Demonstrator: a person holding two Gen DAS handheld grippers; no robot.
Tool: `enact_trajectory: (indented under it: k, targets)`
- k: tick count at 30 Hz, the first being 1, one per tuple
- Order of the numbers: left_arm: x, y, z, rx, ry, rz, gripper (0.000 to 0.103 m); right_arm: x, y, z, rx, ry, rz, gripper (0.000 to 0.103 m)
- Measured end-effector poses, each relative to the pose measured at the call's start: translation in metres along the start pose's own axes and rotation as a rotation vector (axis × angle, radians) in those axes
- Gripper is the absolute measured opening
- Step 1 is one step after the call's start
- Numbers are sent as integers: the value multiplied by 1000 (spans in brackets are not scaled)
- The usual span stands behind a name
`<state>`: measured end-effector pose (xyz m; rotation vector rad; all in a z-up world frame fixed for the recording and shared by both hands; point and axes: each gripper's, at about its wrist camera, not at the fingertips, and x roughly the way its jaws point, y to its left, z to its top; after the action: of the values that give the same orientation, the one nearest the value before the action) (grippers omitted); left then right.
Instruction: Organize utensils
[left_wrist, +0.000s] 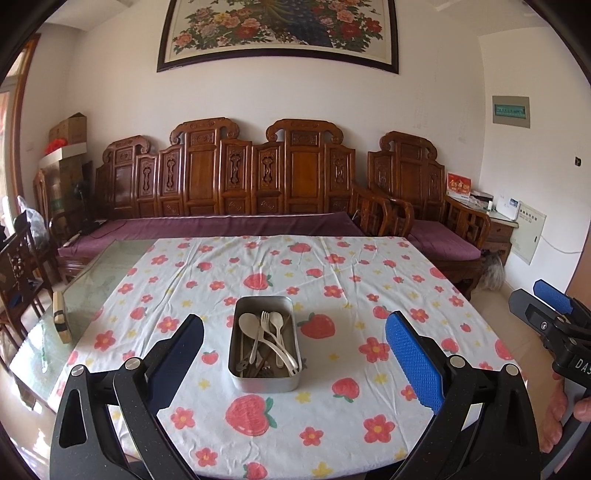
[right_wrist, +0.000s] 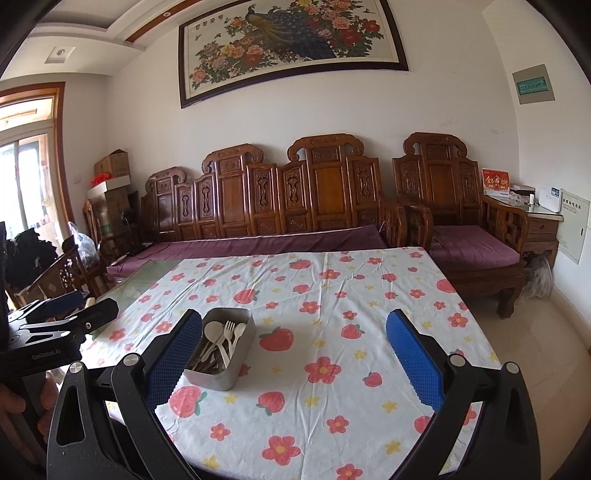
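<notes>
One metal tin (left_wrist: 264, 350) sits on the strawberry-print tablecloth (left_wrist: 332, 406), and it holds all the utensils I can see. Its long axis runs away from me. From my left gripper (left_wrist: 295, 354) the tin lies dead ahead, framed between the two fingers. From my right gripper (right_wrist: 295, 354) it lies ahead and to the left, just beside the left finger (right_wrist: 173, 354). I judge the left gripper the nearer and better aligned.

Both grippers are spread wide and hold nothing; they hang above the near table edge, well apart from the tin.

Count inside the tin:
- one pale spoon with a round bowl (left_wrist: 248, 325)
- one pale fork (left_wrist: 264, 321)
- one second, smaller pale spoon (left_wrist: 276, 319)
- a heap of darker metal pieces (left_wrist: 255, 367) at the near end, too tangled to count

The pale handles cross one another, roughly along the tin's length.
</notes>
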<state>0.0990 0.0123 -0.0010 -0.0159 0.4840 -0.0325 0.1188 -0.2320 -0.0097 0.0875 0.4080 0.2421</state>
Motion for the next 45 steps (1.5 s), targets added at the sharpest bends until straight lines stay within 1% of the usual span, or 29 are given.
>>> enact_trajectory:
  k: [24, 30, 45]
  targets:
    - [-4, -6, 1, 1, -8, -10, 95, 5, 0, -4, -10, 8, -6, 100]
    - [-6, -8, 0, 5, -14, 3, 95, 5, 0, -5, -12, 7, -6, 100]
    - [-6, -9, 0, 1, -14, 0, 95, 6, -3, -6, -22, 13, 1, 100]
